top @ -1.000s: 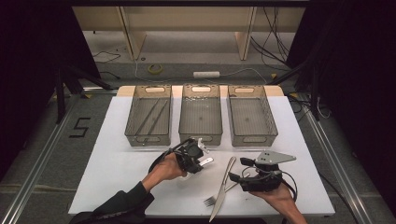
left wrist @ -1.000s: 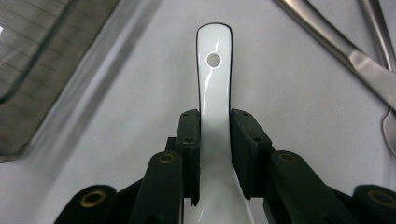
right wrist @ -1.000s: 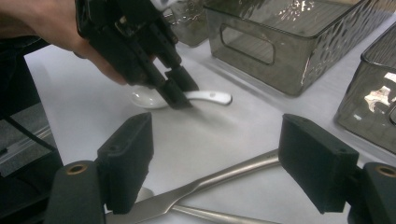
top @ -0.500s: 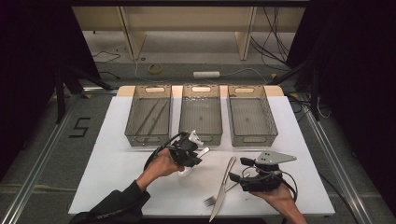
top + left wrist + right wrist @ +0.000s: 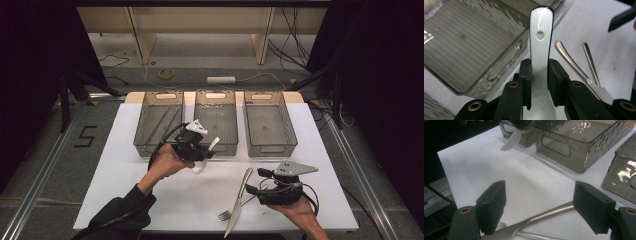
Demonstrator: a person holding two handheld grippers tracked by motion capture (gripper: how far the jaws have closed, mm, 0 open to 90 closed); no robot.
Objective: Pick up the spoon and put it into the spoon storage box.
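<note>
My left gripper (image 5: 201, 151) is shut on a white ceramic spoon (image 5: 198, 169), held in the air just in front of the middle bin (image 5: 216, 148). In the left gripper view the pads clamp the spoon (image 5: 541, 37) by its neck, its handle pointing away over the bin's edge. A steel knife (image 5: 239, 202) and a fork (image 5: 226, 215) lie crossed on the white table near the front. My right gripper (image 5: 257, 183) rests beside them; in the right gripper view its jaws (image 5: 541, 205) stand wide open, over the knife (image 5: 536, 220).
Three smoky clear bins stand in a row at the back of the white table (image 5: 120, 165): left (image 5: 145, 145), middle and right (image 5: 272, 148). Thin long items lie in the left bin. Bare white surface stretches to the front left.
My left gripper has lifted the spoon off the table and carried it toward the middle bin. The right gripper, knife and fork have not moved.
</note>
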